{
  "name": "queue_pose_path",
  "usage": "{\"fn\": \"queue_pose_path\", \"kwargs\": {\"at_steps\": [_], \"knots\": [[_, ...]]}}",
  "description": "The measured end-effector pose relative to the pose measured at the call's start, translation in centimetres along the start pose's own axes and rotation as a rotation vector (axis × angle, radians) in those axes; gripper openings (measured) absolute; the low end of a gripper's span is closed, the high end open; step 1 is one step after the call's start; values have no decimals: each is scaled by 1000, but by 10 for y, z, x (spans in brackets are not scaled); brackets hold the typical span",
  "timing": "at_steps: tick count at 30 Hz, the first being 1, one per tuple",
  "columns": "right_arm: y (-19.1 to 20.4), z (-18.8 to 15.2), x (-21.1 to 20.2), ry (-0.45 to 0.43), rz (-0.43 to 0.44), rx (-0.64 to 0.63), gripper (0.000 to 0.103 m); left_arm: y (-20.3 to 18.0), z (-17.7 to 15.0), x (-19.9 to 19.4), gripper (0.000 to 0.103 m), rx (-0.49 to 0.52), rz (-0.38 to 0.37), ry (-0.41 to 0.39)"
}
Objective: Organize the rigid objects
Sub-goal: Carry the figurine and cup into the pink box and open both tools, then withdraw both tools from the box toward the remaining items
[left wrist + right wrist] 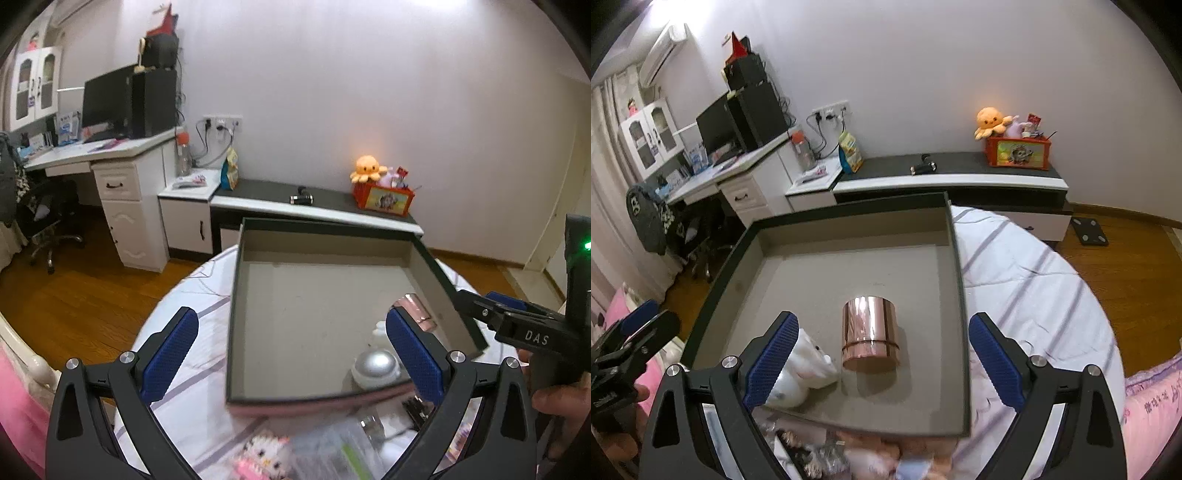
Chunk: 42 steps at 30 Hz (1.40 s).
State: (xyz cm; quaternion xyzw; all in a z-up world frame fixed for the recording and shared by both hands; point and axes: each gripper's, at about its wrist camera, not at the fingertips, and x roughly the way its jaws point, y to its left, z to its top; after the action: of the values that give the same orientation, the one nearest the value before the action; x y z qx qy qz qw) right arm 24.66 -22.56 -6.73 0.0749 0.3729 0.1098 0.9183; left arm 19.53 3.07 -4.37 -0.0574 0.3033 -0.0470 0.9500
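Blue-padded left tongs and right tongs both spread wide, nothing clamped in either. Rose-gold metal cylinder lies free between the right pads, touching neither, in the near right part of the grey tray. It rests on its side, long axis running away from the camera toward the tray's far wall, seam band at the near end. White figurine sits just beside it on the left, partly behind the left pad. Tray has low dark-edged walls; its far half is bare floor. Tray rests on a striped bedsheet; loose clutter along its near edge, blurred.
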Motion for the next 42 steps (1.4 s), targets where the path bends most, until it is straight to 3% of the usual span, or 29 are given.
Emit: {"fn": "queue_pose_path", "kwargs": {"at_steps": [9, 17, 29, 42], "knots": [[8, -22, -68, -105, 5, 12, 95, -8, -18, -64, 103, 25, 17, -81], [9, -55, -118, -158, -22, 14, 95, -15, -45, -102, 103, 26, 32, -107], [15, -102, -156, -178, -67, 8, 95, -29, -81, -142, 103, 23, 36, -115], [30, -124, -172, -182, -70, -45, 95, -37, -90, -166, 103, 43, 67, -152]]}}
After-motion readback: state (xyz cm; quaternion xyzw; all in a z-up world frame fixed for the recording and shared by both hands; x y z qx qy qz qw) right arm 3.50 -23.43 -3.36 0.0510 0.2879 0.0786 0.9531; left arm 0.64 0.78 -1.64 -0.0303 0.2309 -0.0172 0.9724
